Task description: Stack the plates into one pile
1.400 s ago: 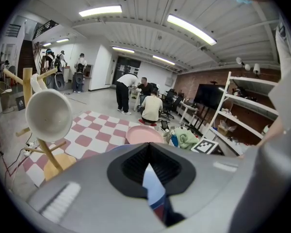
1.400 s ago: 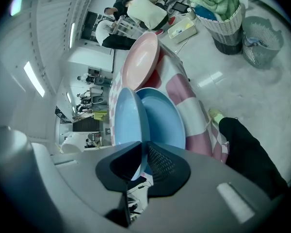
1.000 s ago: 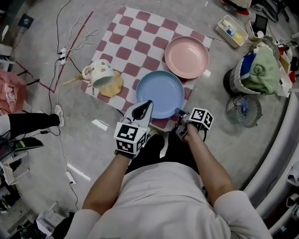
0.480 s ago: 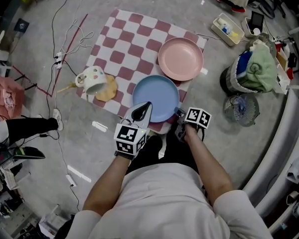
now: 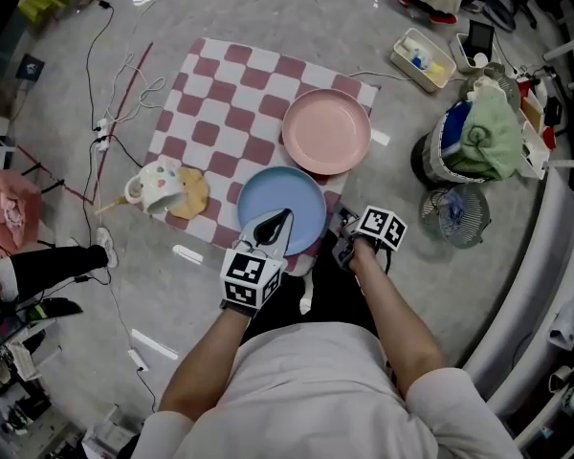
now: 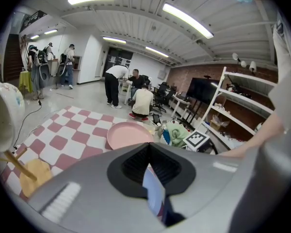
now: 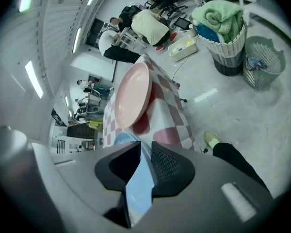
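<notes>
A blue plate (image 5: 281,208) lies at the near edge of a red-and-white checked cloth (image 5: 231,103) on the floor. My left gripper (image 5: 274,222) is shut on the plate's near rim, and my right gripper (image 5: 344,229) is shut on its near right rim. A pink plate (image 5: 326,130) lies on the cloth just beyond, its rim close to the blue one. In the left gripper view the blue rim (image 6: 155,194) shows edge-on between the jaws, with the pink plate (image 6: 128,135) ahead. The right gripper view has the blue plate (image 7: 137,184) between its jaws and the pink plate (image 7: 132,95) beyond.
A spotted mug (image 5: 156,185) lies on its side by a tan coaster (image 5: 189,195) at the cloth's left edge. Cables (image 5: 110,113) run along the left. A laundry basket (image 5: 467,130), a wire bin (image 5: 452,214) and a white box (image 5: 419,55) stand to the right.
The head view has shifted, so cloth and plates sit lower and further left in the picture. Both grippers have kept their hold on the blue plate.
</notes>
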